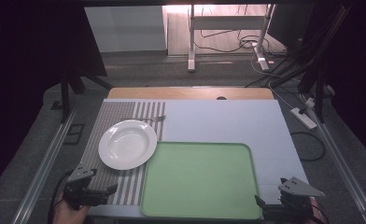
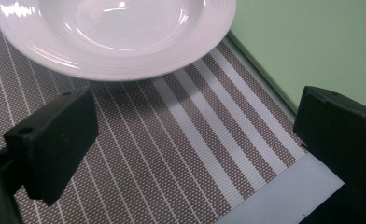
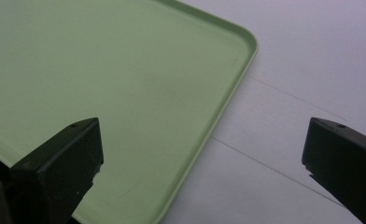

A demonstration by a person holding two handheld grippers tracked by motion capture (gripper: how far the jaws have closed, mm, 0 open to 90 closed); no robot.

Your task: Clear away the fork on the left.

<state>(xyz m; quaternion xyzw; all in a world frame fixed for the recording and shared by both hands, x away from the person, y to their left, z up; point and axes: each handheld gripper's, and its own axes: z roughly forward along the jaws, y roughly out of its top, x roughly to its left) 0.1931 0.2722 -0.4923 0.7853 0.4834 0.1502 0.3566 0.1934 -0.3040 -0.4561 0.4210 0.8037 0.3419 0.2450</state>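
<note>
A white deep plate (image 1: 127, 143) rests on a brown-and-white striped placemat (image 1: 109, 116) at the table's left. Right of it lies a bare green tray (image 1: 200, 179). A slim metal utensil, seemingly a fork (image 1: 147, 119), lies on the mat just behind the plate. My left gripper (image 1: 105, 192) hovers open over the mat's near edge, a short way in front of the plate (image 2: 116, 32); its jaws (image 2: 195, 140) stand wide apart with nothing between them. Near the tray's front right corner, my right gripper (image 1: 270, 205) is open too, straddling the tray rim (image 3: 228, 88).
A pale blue-grey cover (image 1: 228, 121) lies over the table, with bare room right of the tray. The wooden far edge (image 1: 190, 92) shows beyond it. Metal rails run along both sides, and cables and a power strip (image 1: 303, 117) lie on the floor at right.
</note>
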